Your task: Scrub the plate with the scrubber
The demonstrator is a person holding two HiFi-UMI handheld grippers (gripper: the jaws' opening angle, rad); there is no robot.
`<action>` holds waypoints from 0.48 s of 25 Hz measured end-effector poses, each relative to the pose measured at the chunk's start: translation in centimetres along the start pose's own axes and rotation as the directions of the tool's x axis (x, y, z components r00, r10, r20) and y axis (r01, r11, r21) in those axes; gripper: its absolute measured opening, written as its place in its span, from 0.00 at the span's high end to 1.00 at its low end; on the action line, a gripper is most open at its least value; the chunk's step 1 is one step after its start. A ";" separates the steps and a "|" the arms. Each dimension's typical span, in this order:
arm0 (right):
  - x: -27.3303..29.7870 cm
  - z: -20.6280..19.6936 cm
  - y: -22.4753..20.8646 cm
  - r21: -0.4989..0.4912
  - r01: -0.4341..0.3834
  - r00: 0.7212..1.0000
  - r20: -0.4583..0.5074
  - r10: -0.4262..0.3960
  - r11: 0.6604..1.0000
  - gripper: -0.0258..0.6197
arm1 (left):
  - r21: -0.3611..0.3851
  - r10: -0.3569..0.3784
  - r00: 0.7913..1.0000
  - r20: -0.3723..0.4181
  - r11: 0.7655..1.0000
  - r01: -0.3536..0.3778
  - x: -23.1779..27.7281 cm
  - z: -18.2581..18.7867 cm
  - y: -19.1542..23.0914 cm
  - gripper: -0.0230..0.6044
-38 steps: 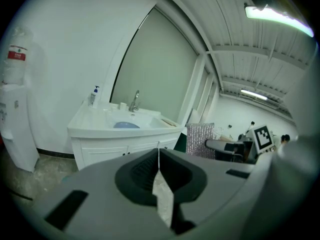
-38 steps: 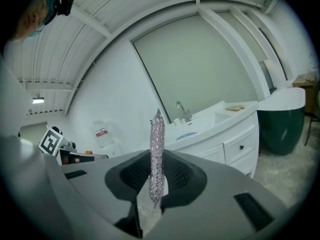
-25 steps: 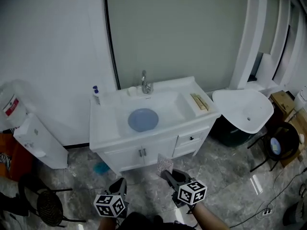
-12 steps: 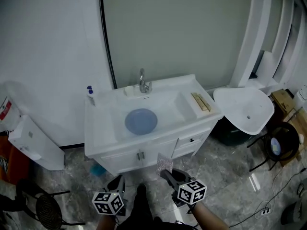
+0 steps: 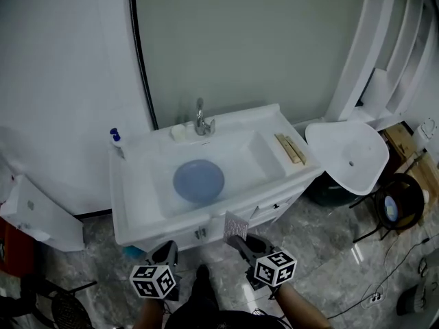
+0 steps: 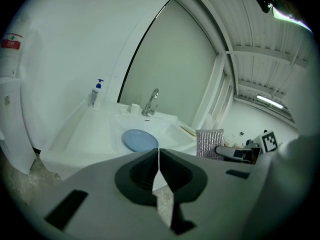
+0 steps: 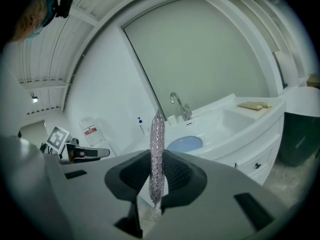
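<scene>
A round blue plate point(image 5: 198, 180) lies flat in the basin of the white sink point(image 5: 134, 204); it shows too in the left gripper view as the plate point(image 6: 140, 140) and in the right gripper view as the plate point(image 7: 185, 144). My right gripper point(image 5: 236, 242) is shut on a silvery glittery scrubber point(image 5: 235, 228), held upright edge-on between the jaws as the scrubber point(image 7: 157, 154). My left gripper point(image 5: 167, 253) is shut with nothing in it. Both hang in front of the sink cabinet, short of the basin.
A faucet point(image 5: 200, 120) and a small white cup point(image 5: 178, 131) stand behind the basin, a pump bottle point(image 5: 116, 142) at the back left. Wooden pieces point(image 5: 291, 148) lie on the right ledge. A white chair point(image 5: 350, 156) stands to the right, a white unit point(image 5: 38, 214) to the left.
The head view has drawn closer to the sink, which now sits lower and larger in frame. Both grippers keep their place at the bottom, the scrubber still held.
</scene>
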State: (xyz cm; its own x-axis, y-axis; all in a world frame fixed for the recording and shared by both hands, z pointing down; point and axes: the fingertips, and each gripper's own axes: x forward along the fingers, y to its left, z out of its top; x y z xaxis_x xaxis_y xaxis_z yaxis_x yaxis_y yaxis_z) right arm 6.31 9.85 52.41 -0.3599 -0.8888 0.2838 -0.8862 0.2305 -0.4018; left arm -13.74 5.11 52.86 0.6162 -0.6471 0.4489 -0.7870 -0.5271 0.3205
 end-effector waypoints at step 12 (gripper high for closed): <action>10.4 5.8 -3.0 0.000 0.047 0.999 -0.011 -0.047 0.999 0.84 | -0.018 -0.067 0.992 -0.107 0.998 0.065 9.5 5.4 5.1 0.93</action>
State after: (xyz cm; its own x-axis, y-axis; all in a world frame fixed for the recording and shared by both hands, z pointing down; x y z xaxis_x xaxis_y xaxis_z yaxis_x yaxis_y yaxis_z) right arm 6.90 -2.34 51.49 -0.3208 -0.8944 0.3117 -0.9022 0.1883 -0.3881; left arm -11.78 -6.70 54.23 0.6608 -0.5477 0.5131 -0.7455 -0.5582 0.3642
